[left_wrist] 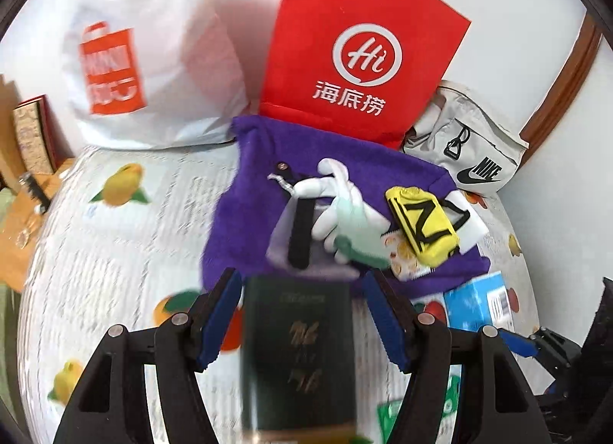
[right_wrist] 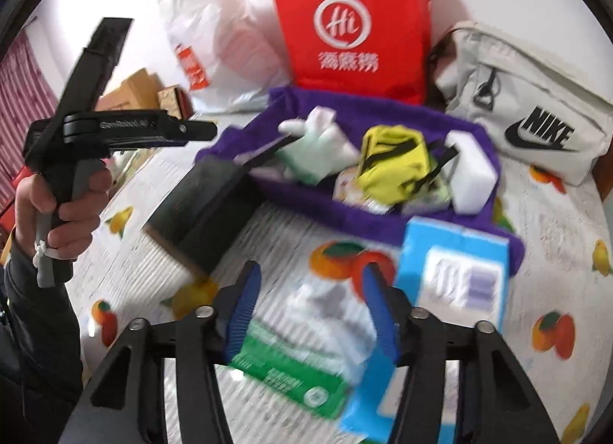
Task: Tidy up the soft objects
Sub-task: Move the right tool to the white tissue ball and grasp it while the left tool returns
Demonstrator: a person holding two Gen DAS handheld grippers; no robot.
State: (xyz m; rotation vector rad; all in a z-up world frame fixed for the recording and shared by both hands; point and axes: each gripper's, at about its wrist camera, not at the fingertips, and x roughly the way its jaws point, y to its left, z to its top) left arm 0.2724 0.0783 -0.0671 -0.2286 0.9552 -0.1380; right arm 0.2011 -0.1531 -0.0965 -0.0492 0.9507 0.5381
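From my seat I see the left gripper [left_wrist: 302, 313] with its fingers spread, and the dark green box [left_wrist: 299, 352] stands between them with a gap on both sides — the pads do not press it, so I judge it is not held. This box runs lengthwise from 6 toward 12 o'clock in the left wrist view, along the fingers. The right gripper [right_wrist: 314, 313] is half spread over the green and white packet [right_wrist: 302, 352]; the picture is blurred and I cannot tell for sure if the pads already pinch it, but I see a small gap at the left pad. The packet lies directly under the right fingers, its long axis going from 11 toward 5 o'clock, so a little crossed to them. The purple cloth bin [right_wrist: 383, 221] is at 12 o'clock from both grippers, already holding a white glove [right_wrist: 322, 145], a yellow pouch [right_wrist: 390, 164] and a white sponge block [right_wrist: 475, 175]. The blue packet [right_wrist: 456, 275] lies at 2 o'clock from the right fingers, just beside the bin — so the right hand is nearer to the soft packets, and I judge the next move is its own
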